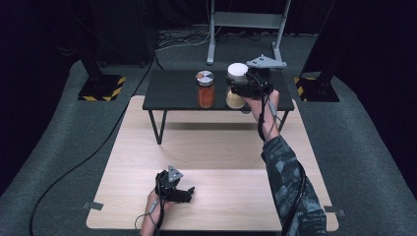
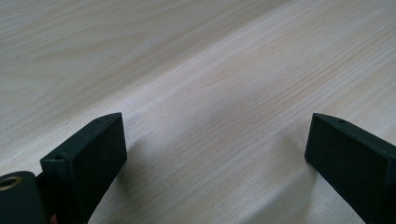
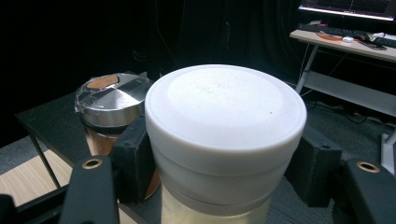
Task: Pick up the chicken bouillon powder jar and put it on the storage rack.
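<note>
The room is dark, with grey carpet underfoot and black drapes behind, and a pale wooden tabletop [image 1: 211, 162] stretches out from the person's side. At its far end stands a small black side table [image 1: 172, 91] on thin legs, raised above the wood like a shelf.

Two jars sit on that black table. One is an orange-filled jar [image 1: 206, 91] with a shiny metal lid, standing alone near the middle. Just beside it, to the right, is a white-lidded jar [image 1: 236, 86] with pale contents. The right tool [image 1: 246, 86] has its jaws pressed against either side of this jar just below the lid; the right gripper view shows the white lid [image 3: 225, 116] wedged between the two black pads. The grip sits high on the jar, probably because the neck under the lid gives the flat pads a firm hold and leaves the base free to be lifted or set down. Whether the jar's base rests on the black table or hangs slightly above it, I cannot tell.

The left tool [image 1: 183, 192] lies low over the near part of the wooden tabletop, its jaws spread wide with nothing between them but bare wood grain. It looks parked there, out of the way, while the right hand [image 1: 260, 105] does the work.
</note>
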